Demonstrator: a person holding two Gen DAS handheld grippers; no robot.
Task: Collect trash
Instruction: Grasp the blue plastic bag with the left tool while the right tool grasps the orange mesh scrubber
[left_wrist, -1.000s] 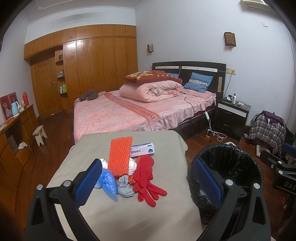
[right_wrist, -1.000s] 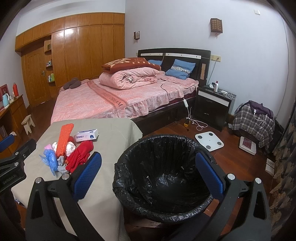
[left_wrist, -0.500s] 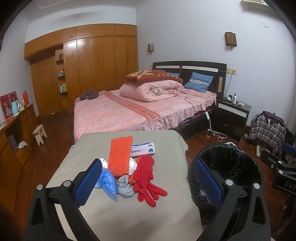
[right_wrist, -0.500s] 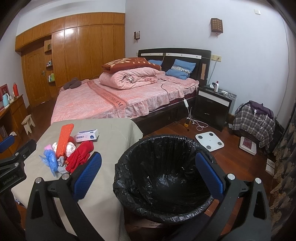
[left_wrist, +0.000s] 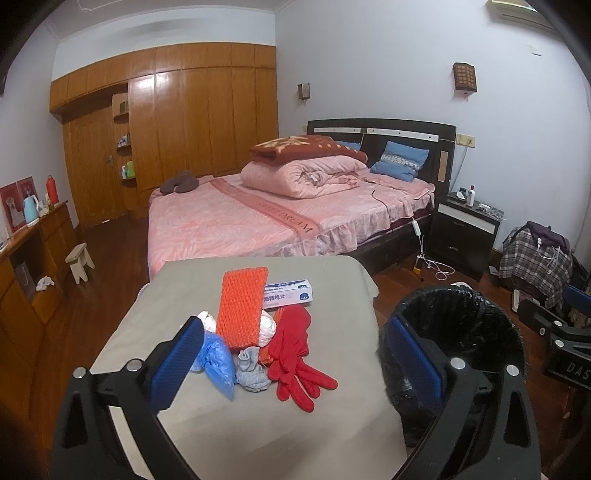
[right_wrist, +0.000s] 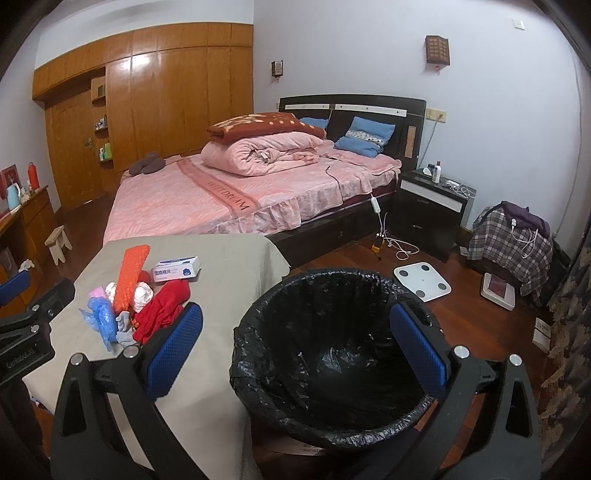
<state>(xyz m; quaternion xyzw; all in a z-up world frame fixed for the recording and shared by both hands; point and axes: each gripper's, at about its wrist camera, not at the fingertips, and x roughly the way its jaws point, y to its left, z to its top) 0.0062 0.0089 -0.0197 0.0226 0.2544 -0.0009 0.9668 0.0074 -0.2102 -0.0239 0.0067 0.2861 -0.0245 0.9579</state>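
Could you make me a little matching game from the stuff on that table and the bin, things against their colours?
Things:
1. gloves
2. foam net sleeve
3. bin liner
4. crumpled plastic bag

Colours:
A. black
B. blue
C. red
D. orange

Pairs: 1-C, 2-D, 3-A, 4-B
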